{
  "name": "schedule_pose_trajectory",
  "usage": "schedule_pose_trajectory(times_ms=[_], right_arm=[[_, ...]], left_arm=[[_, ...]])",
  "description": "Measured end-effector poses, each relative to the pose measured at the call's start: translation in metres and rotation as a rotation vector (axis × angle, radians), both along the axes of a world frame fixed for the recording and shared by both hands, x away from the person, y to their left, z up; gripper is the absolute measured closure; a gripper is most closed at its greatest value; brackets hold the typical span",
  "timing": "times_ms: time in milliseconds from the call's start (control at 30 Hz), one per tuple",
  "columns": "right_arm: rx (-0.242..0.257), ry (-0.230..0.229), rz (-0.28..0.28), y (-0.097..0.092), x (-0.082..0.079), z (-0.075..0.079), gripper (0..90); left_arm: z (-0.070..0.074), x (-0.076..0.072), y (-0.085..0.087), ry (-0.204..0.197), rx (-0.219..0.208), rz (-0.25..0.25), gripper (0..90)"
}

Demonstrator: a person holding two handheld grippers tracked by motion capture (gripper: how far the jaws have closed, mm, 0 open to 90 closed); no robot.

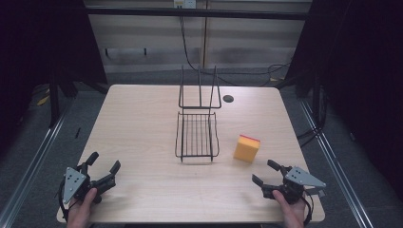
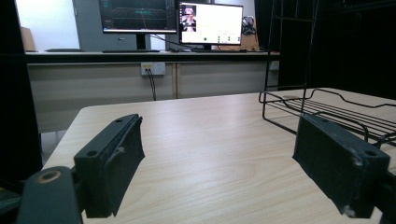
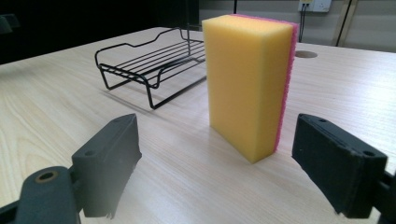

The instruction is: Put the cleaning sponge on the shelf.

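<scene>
- High view: pale wood-grain bench (image 1: 142,123) with rounded corners. Black wire rack with a flat slatted tray and a tall upright back frame (image 1: 197,135) stands mid-bench. Yellow foam sponge with a pink scouring layer (image 1: 247,148) stands on edge just right of the rack, apart from it.
- Right gripper (image 1: 267,180) sits near the front right corner, jaws spread and empty, aimed at the sponge from the near side; a gap of bare bench lies between them.
- Left gripper (image 1: 105,168) rests near the front left corner, jaws spread wide, holding nothing, well apart from rack and sponge.
- Step in hand, as judged: approach to the sponge, grasp not yet made. Next move calls for the right gripper to go straight forward until the jaws straddle the sponge's broad faces, then close.
- Left gripper view: both black jaws parted over bare bench; the rack's front corner (image 2: 327,109) shows at right. Open room ahead and to the left as far as the bench's far edge.
- Right gripper view: sponge (image 3: 247,84) upright between the lines of the two open jaws, beyond their tips, yellow face toward the camera, pink layer on its right side. Rack (image 3: 149,65) behind and to the left, clear of the path.
- Edges: the sponge is tall on a narrow base; a nudge from one jaw could topple it. Front and right bench edges lie close to the right hand (image 1: 291,211).
</scene>
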State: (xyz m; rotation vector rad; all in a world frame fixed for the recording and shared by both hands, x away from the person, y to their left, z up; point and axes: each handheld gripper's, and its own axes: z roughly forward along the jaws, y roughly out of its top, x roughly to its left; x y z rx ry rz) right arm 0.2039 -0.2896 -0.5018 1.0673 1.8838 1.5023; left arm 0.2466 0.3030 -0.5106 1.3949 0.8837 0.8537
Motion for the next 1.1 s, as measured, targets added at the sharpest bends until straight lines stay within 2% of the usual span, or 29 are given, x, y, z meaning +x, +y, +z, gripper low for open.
schedule_pose_trajectory(times_ms=[267, 400, 533, 567, 800, 900, 967, 1000, 1067, 1100], right_arm=[[-0.005, 0.008, 0.018, -0.003, 0.004, 0.004, 16.1], [0.023, 0.025, 0.027, -0.005, 0.007, 0.007, 17.2], [0.002, 0.027, 0.037, -0.005, 0.01, 0.009, 20.9], [-0.015, 0.031, 0.046, -0.005, 0.012, 0.01, 22.8], [-0.001, 0.043, 0.078, -0.004, 0.023, 0.018, 25.5], [-0.01, 0.067, 0.102, -0.006, 0.031, 0.021, 26.3], [-0.014, 0.071, 0.102, -0.007, 0.033, 0.021, 25.7], [-0.002, 0.066, 0.111, -0.009, 0.037, 0.022, 24.4], [-0.011, 0.076, 0.097, -0.009, 0.04, 0.023, 19.9], [-0.003, 0.074, 0.116, -0.01, 0.042, 0.023, 21.4]], left_arm=[[0.0, 0.0, 0.0, 0.0, 0.0, 0.0, 15.6], [0.0, 0.0, 0.0, 0.001, 0.003, 0.001, 15.6], [0.0, 0.0, 0.0, 0.001, 0.003, 0.001, 15.6], [0.0, 0.0, 0.0, 0.001, 0.003, 0.001, 15.6], [0.0, 0.0, 0.0, 0.001, 0.003, 0.001, 15.6], [0.0, 0.0, 0.0, 0.001, 0.003, 0.001, 15.5], [0.0, 0.0, 0.0, 0.001, 0.003, 0.001, 15.6], [0.0, 0.0, 0.0, 0.0, 0.0, 0.0, 15.6], [0.0, 0.0, 0.0, 0.001, 0.003, 0.001, 15.6], [0.0, 0.0, 0.0, 0.001, 0.003, 0.001, 15.6]])
